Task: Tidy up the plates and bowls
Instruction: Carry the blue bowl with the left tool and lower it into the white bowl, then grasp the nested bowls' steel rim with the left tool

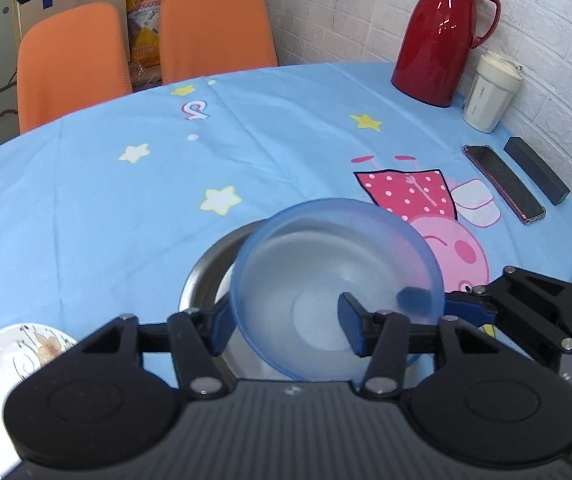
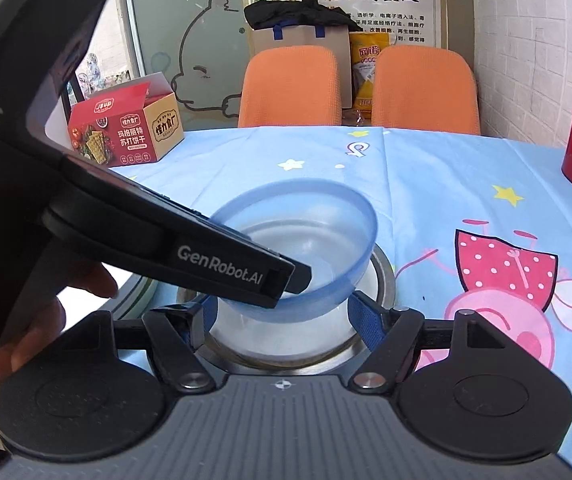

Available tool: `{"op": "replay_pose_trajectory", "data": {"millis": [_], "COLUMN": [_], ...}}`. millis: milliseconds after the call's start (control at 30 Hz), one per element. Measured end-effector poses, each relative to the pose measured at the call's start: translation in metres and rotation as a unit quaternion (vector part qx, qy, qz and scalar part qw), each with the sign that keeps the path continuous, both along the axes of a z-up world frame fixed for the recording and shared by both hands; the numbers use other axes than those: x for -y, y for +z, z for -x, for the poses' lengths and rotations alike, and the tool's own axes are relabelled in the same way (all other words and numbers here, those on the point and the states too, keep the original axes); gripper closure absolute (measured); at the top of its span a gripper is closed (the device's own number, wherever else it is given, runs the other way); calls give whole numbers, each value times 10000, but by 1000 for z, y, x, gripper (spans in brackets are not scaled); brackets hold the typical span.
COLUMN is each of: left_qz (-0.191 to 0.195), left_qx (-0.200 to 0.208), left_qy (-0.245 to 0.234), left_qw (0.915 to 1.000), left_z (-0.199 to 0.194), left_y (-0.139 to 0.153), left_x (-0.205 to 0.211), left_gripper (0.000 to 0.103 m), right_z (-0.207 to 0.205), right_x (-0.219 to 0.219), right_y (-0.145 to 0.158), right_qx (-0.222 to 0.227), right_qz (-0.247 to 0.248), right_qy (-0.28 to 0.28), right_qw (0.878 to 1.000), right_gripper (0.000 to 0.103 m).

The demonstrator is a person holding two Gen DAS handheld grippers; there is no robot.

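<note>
A translucent blue bowl [image 1: 338, 280] hangs tilted over a steel bowl [image 1: 209, 268]. My left gripper [image 1: 281, 320] is wide open around the blue bowl's near side, one blue pad inside it. A second gripper's blue finger [image 1: 466, 308] pinches the blue bowl's right rim. In the right wrist view the blue bowl [image 2: 306, 220] sits above the steel bowl [image 2: 382, 276]. My right gripper [image 2: 281, 316] is open, its pads either side of the steel bowl, and the other gripper's black body [image 2: 221, 268] reaches into the blue bowl. A white patterned plate [image 1: 13, 360] lies at lower left.
A red thermos [image 1: 438, 36], a white cup [image 1: 490, 92], a phone [image 1: 502, 182] and a black case [image 1: 536, 170] stand at the table's right. A red cracker box [image 2: 125, 128] sits at far left. Two orange chairs [image 1: 213, 28] stand behind the table.
</note>
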State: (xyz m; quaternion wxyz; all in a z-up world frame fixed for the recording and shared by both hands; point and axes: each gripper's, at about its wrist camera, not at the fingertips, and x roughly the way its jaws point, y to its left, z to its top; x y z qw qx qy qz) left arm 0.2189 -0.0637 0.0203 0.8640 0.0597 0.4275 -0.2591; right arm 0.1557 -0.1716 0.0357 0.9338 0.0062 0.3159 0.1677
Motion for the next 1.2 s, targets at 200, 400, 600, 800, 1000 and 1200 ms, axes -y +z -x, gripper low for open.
{"op": "replay_pose_trajectory", "data": {"millis": [200, 400, 600, 800, 1000, 1200], "left_qz": [210, 414, 350, 356, 234, 117], "left_qx": [-294, 27, 71, -267, -552, -560], "left_qy": [-80, 196, 525, 565, 523, 346], "left_qw": [9993, 9989, 9980, 9974, 9968, 9978], "left_z": [-2, 15, 5, -20, -46, -52], "left_y": [6, 25, 22, 3, -17, -25], "left_x": [-16, -50, -65, -59, -45, -33], "left_gripper": [32, 29, 27, 27, 27, 27], "right_z": [30, 47, 41, 20, -7, -21], "right_x": [27, 51, 51, 38, 30, 25], "right_y": [-7, -15, -16, -14, -27, -37], "right_qx": [-13, -69, -53, -24, -246, -452], "right_qz": [-100, -400, -673, -567, -260, -162], "right_qy": [-306, -691, -708, -650, -801, -888], "right_qw": [9995, 9968, 9952, 9963, 9961, 9949], "right_gripper": [0, 0, 0, 0, 0, 0]}}
